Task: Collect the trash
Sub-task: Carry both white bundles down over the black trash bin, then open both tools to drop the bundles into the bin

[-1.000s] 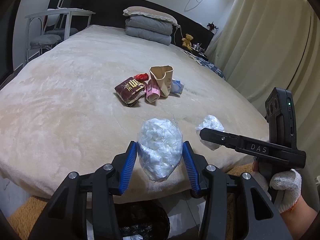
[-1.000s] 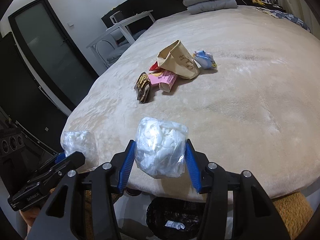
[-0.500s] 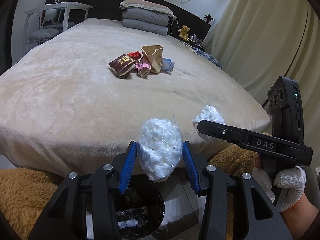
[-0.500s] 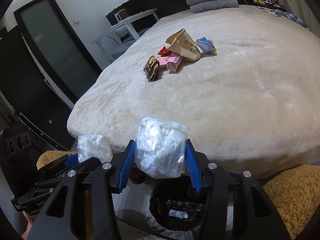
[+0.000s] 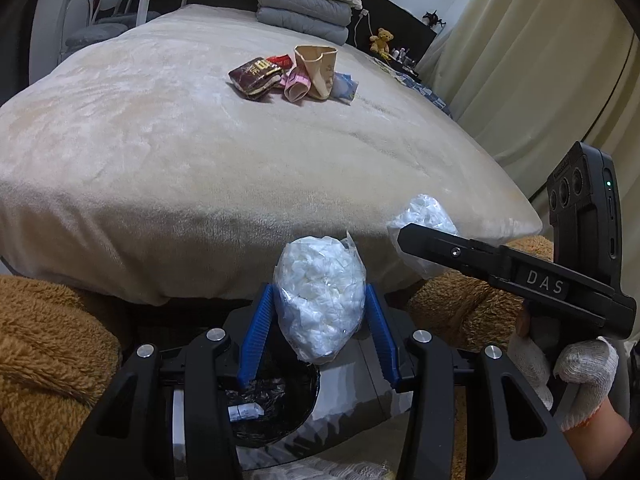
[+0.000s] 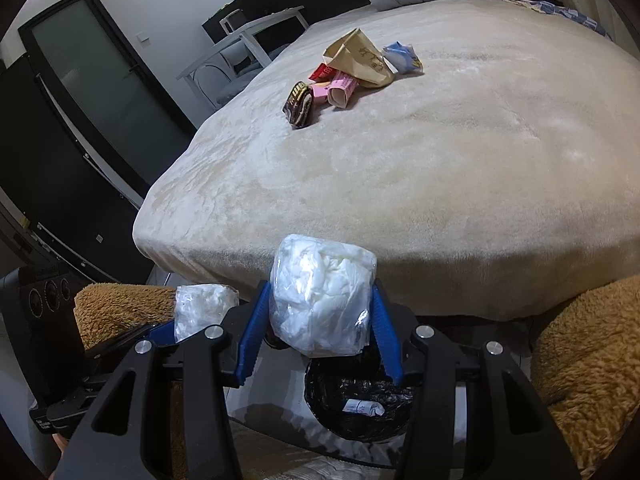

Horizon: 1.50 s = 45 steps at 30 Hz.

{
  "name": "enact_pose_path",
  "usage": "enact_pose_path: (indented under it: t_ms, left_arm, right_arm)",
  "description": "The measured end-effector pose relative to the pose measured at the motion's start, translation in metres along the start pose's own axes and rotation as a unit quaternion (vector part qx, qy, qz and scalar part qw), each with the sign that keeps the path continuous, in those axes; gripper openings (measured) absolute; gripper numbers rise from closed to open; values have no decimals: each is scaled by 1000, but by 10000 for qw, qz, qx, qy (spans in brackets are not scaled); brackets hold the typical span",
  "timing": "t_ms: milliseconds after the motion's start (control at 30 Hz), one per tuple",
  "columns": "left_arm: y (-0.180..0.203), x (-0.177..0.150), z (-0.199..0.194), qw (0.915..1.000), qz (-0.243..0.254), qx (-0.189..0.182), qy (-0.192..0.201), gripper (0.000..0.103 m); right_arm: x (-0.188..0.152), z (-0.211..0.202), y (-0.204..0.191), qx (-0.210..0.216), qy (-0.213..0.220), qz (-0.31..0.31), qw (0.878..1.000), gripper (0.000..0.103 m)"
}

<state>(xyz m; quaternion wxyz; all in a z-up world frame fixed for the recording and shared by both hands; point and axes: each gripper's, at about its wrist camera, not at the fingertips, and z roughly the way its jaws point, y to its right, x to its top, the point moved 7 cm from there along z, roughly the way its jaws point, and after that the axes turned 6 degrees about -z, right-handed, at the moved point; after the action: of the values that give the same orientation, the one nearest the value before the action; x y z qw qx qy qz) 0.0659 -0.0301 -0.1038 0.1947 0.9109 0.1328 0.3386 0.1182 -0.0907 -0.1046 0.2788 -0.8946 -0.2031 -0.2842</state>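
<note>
Left gripper (image 5: 319,316) clamps tissue bag (image 5: 320,300) — above the bin (image 5: 276,404)

Our left claw (image 5: 320,320): black frame, blue ribbed pads (image 5: 256,332), silver screws. Our right claw (image 6: 318,326) same; side on, white "DAS" lettering, green light. Our right hand (image 5: 560,372): white knit glove.

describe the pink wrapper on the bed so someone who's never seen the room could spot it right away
On the wide beige bed, a small cluster of litter lies out in the middle. In it, the pink wrapper sits between the dark brown snack packet and the tan paper bag. It is the only pink piece, curled into an open-ended tube.
</note>
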Motion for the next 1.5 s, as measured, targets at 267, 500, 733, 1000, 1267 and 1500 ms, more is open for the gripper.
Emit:
enact_pose_path:
  t_ms: [267, 500, 733, 1000, 1267, 1500]
  left_arm:
    - [-11, -14, 13, 9992, -117, 244, -308, 45]
    - [-26, -35, 37, 9936, -515, 375, -929, 45]
    - [-45, -45, 58, 9836, -903, 551, -1464, 45]
    - [-59, -59, 72, 9743, -1051, 698, -1864, 45]
    - [-64, -63, 74, 9709, -1100, 736, -1996, 45]
    - [-66, -57, 70, 9734, -1211, 654, -1833, 61]
  right_arm:
    - [-28, 13, 15, 255, -374, 786, 9959, 50]
    - [-52, 41, 22, 183, -1052, 1034, 9889, 50]
    - [-70, 65, 28, 140, -1563, 1349, 9784, 50]
    - [-81, 82, 30, -65, -1954, 1353, 9713, 50]
    - [-90, 92, 36, -194, -2199, 1363, 9658, 51]
    - [-88, 89, 41, -6, -2075, 1574, 9655, 64]
